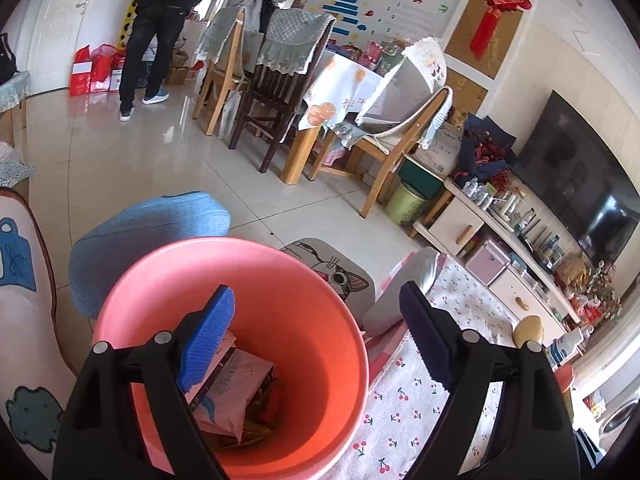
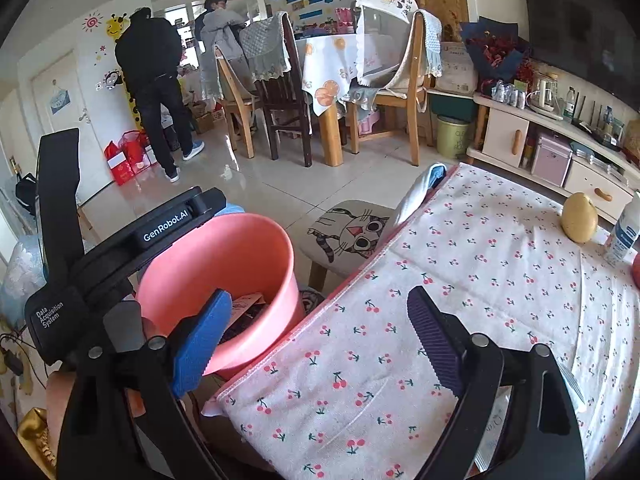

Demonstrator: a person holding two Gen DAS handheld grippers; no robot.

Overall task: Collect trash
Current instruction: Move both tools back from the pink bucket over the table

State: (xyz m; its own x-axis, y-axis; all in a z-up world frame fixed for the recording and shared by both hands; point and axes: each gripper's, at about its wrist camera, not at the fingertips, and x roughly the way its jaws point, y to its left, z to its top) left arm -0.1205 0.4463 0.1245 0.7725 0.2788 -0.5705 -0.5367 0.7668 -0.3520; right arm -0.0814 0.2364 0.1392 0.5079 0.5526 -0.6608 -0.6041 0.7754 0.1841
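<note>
At the far left of the left wrist view we see a padded fabric cushion [image 1: 24, 300] with appliqué patches, soft and rounded at its edge. Beside it sits a blue knitted stool [image 1: 148, 236], domed and ribbed. Just in front of that stands the pink plastic bucket [image 1: 320, 292], smooth, round-rimmed and tapering, with crumpled paper and foil wrappers [image 1: 232, 392] lying at its bottom. Our left gripper [image 1: 320, 344] hangs over the bucket with its jaws wide apart and nothing between them; one ridged blue pad [image 1: 208, 336] is above the bucket's mouth, the other is past the rim, over the table. Behind the rim is a stool with a cartoon cat seat [image 1: 332, 268], and beyond it glossy floor tiles [image 1: 160, 160] lie open up to the wooden dining chairs [image 1: 276, 92].

In the right wrist view the bucket stands just beside the edge of the table, whose cherry-print tablecloth [image 2: 480, 272] is a flat woven cotton with a pink hem. Our right gripper [image 2: 320, 340] is likewise spread wide and empty, straddling that hem. The cloth is mostly bare; near its far right edge stand a smooth yellow egg-shaped object [image 2: 579, 219] and a white plastic bottle [image 2: 624, 232].
</note>
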